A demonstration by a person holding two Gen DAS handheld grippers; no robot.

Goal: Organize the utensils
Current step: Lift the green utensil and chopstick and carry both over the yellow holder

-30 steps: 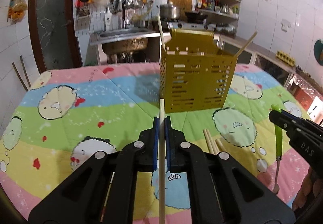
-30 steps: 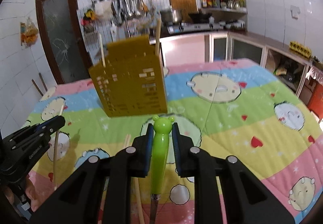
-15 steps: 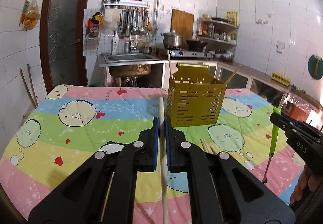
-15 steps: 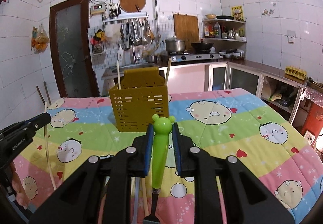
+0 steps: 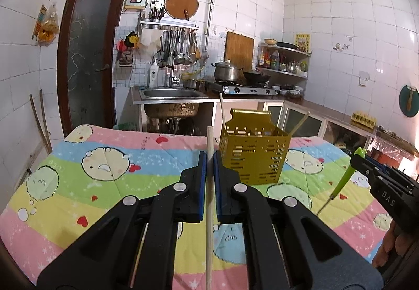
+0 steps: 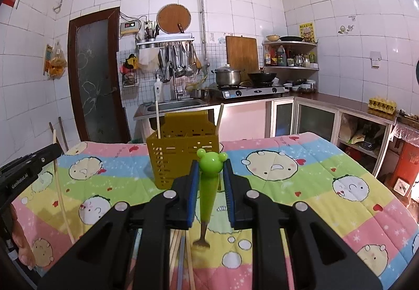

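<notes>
Both utensils higher now, chopstick (image 5: 209, 185) between left gripper (image 5: 209, 159) pads

Legible markings: two, both on the black tool bodies.
The right tool (image 5: 362, 163), seen from the left wrist, bears white letters "DAS" (further characters cut off); the left tool (image 6: 53, 150), seen from the right wrist, bears "GenRobot.AI". Wall poster and bottle labels unreadable.

A pale, matt wooden chopstick (image 5: 209, 201); a glossy green plastic fork handle (image 6: 208, 180); a perforated mustard-yellow caddy (image 5: 255, 156) with a satin sheen; soft quilted cloth (image 5: 110, 167) over the surface; matt black fingers (image 5: 193, 193).
</notes>
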